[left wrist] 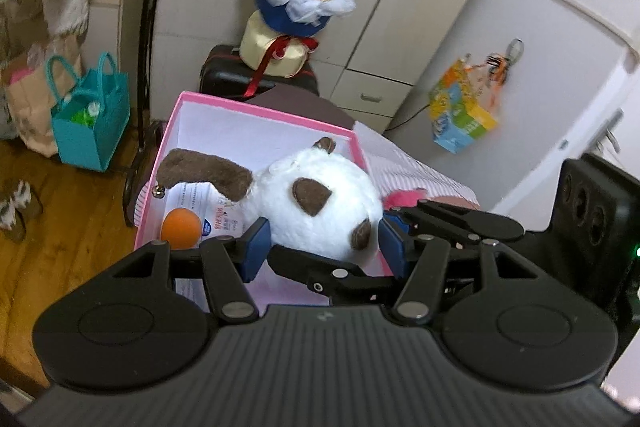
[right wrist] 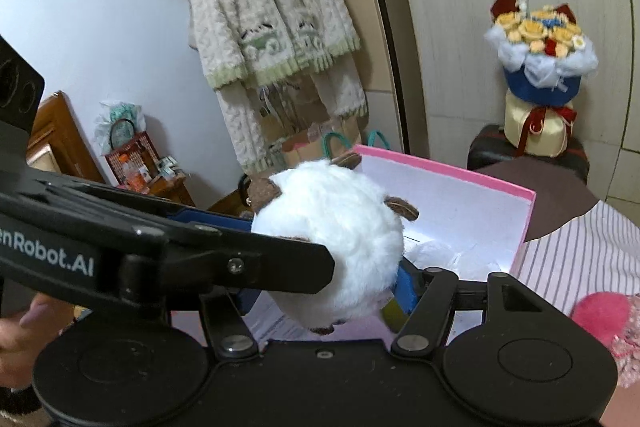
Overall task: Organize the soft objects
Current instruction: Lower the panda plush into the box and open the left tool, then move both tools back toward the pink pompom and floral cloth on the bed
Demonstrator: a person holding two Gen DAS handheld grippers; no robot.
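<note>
Left gripper clamps my white plush dog above the pink box; right gripper brackets it too, 2 jaws opening.

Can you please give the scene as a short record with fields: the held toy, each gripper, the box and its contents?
held toy: white plush toy with brown ears and patches, above the box
left gripper: blue pads pressed on both sides of the toy
right gripper: jaws around the same toy, opening
box: pink box, white inside, open on top
in box: orange ball on a printed sheet
beside box: pink fluffy item on striped cloth
</note>
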